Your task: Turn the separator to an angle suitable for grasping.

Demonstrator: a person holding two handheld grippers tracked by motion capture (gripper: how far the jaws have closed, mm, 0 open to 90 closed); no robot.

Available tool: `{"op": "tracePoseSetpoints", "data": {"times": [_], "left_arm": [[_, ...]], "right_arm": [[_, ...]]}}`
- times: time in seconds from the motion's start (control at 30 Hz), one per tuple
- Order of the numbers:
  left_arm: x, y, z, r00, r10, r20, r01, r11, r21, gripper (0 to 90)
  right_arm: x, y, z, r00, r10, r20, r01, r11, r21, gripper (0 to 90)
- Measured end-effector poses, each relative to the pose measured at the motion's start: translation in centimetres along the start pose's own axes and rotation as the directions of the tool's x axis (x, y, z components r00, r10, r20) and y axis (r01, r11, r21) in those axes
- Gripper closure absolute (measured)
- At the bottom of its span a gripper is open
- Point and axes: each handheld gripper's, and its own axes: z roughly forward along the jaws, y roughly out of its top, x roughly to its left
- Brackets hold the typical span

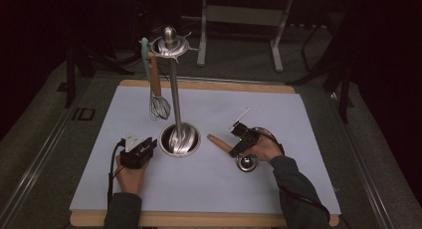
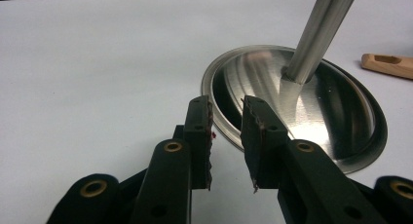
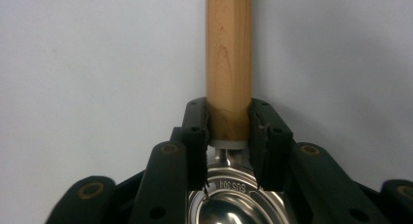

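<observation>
From the high view, a tall steel utensil stand with a round dished base (image 1: 180, 139) rises from the pale grey mat (image 1: 209, 189) on the table; a wire whisk with a wooden handle (image 1: 157, 97) and a pale green utensil (image 1: 146, 57) hang from the hooks at its top, and the dished base holds nothing but the pole. The left gripper (image 1: 141, 150) sits just beside that base, while the right gripper (image 1: 242, 139) lies over a wooden-handled steel ladle (image 1: 229, 148) resting flat on the mat to the right of the stand. In the left gripper view, the left gripper (image 2: 226, 141) has its jaws narrowly parted with nothing between them, their tips over the base's rim (image 2: 219, 87); the ladle's handle end (image 2: 387, 65) shows at the far right. In the right gripper view, the right gripper (image 3: 229, 136) has its jaws pinching the lower end of the wooden handle (image 3: 228, 63), and the bowl's rim reads "SUS304", a mark too small to read from above.
</observation>
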Motion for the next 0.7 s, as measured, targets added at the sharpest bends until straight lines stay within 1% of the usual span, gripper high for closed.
{"op": "tracePoseSetpoints", "data": {"times": [0.1, 0.17, 0.27, 0.53, 0.6, 0.7], "left_arm": [[0.0, 0.0, 0.0, 1.0, -0.001, 0.001, 0.001, 1.0, -0.001, 73.5], [0.0, 0.0, 0.0, 1.0, -0.003, 0.001, 0.003, 1.0, -0.002, 73.5], [0.0, 0.0, 0.0, 1.0, -0.003, 0.002, 0.003, 1.0, -0.002, 73.4], [0.0, 0.0, 0.0, 1.0, -0.005, 0.001, 0.005, 1.0, 0.0, 73.2], [0.0, 0.0, 0.0, 1.0, -0.005, 0.002, 0.005, 1.0, 0.001, 73.2], [0.0, 0.0, 0.0, 1.0, -0.004, 0.002, 0.004, 1.0, 0.001, 73.3]], "right_arm": [[0.3, 0.1, 0.0, 0.9999, 0.0, 0.014, 0.0, 1.0, -0.006, 71.6], [0.5, 0.1, 0.0, 0.9998, 0.01, 0.018, -0.009, 1.0, -0.009, 71.7], [0.7, 0.1, -0.1, 0.9998, -0.002, 0.021, 0.002, 1.0, -0.024, 71.6], [1.6, 0.0, -1.1, 0.9988, -0.038, 0.029, 0.041, 0.995, -0.086, 71.7], [1.9, 0.0, -1.4, 0.999, -0.043, 0.014, 0.044, 0.994, -0.1, 71.7], [2.0, 0.0, -1.8, 0.9988, -0.048, 0.011, 0.049, 0.99, -0.133, 71.7]]}}
